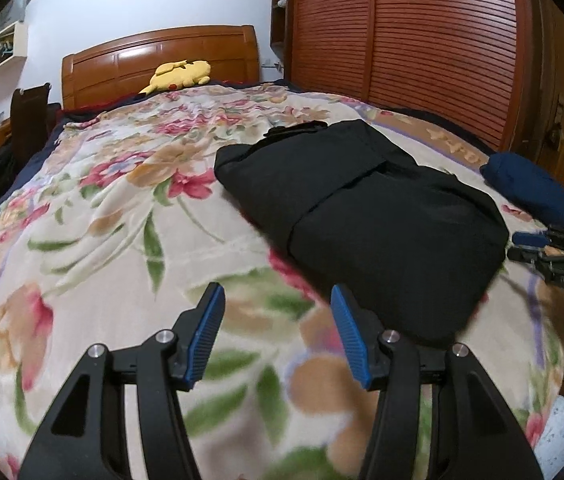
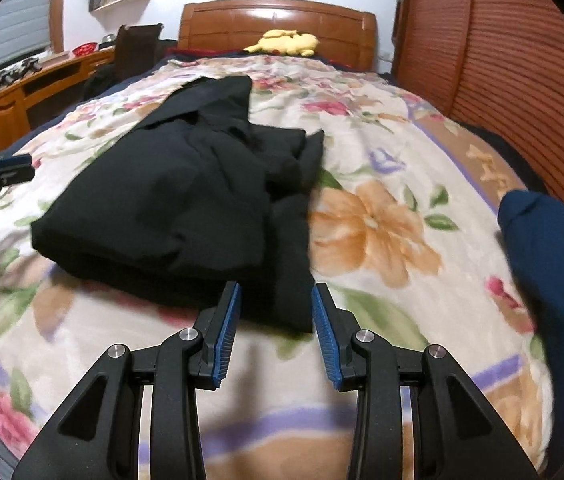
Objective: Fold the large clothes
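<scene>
A black garment (image 1: 370,208) lies folded into a thick rectangle on the floral bedspread (image 1: 122,216); in the right wrist view (image 2: 178,200) its far part is still rumpled. My left gripper (image 1: 278,296) is open and empty, hovering over the bedspread just left of the garment's near corner. My right gripper (image 2: 276,296) is open and empty, its fingertips just short of the garment's near edge. The right gripper also shows at the right edge of the left wrist view (image 1: 542,246), and the left gripper at the left edge of the right wrist view (image 2: 6,172).
A dark blue folded cloth (image 2: 554,256) lies at the bed's right side near the louvred wardrobe (image 1: 422,40). A yellow plush toy (image 1: 180,74) rests against the wooden headboard (image 1: 162,56). A wooden desk (image 2: 22,92) and dark chair (image 2: 136,52) stand left of the bed.
</scene>
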